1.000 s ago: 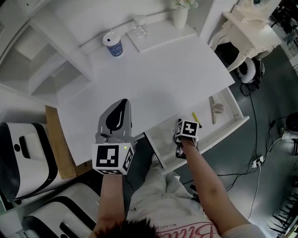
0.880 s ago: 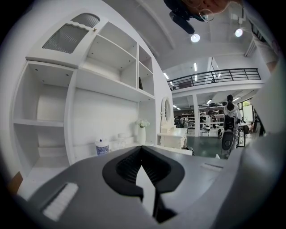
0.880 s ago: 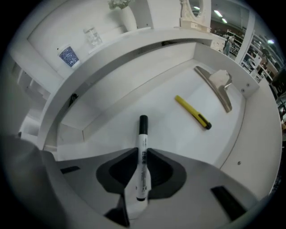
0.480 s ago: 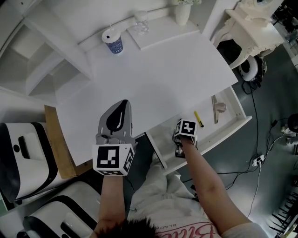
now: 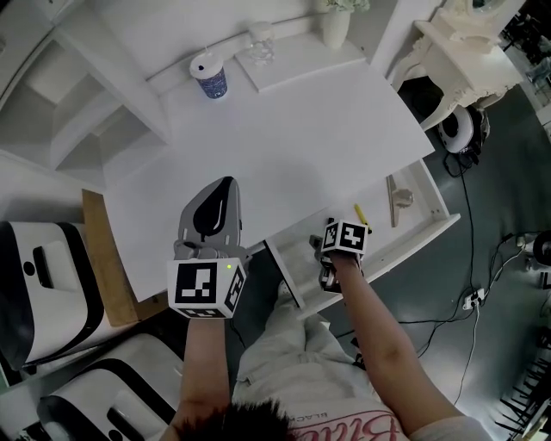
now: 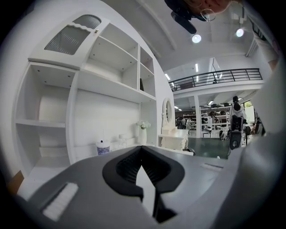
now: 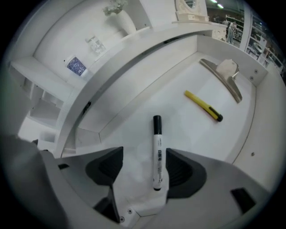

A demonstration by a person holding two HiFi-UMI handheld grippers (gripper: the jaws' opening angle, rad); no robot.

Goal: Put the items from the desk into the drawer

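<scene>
A white marker with a black cap [image 7: 156,152] lies loose in the open drawer [image 7: 134,112], between the pads of my right gripper [image 7: 140,167] and close to the right-hand pad. Those jaws have just been opening and stand wide; neither pad presses on the marker. In the head view the right gripper [image 5: 330,244] points steeply down into the drawer [image 5: 413,237]. My left gripper [image 5: 222,194] hovers over the front of the white desk [image 5: 284,146]; its jaws [image 6: 142,150] meet at the tips with nothing between them.
The drawer also holds a yellow pen [image 7: 203,106] and a grey clip-like tool [image 7: 225,76] to the right. At the back of the desk stand a patterned cup [image 5: 209,79], a glass [image 5: 258,43] and a vase [image 5: 336,26]. Shelves rise at the left.
The right gripper's jaws have spread apart and let go of the marker, which now lies in the drawer. The left gripper has stayed where it was.
</scene>
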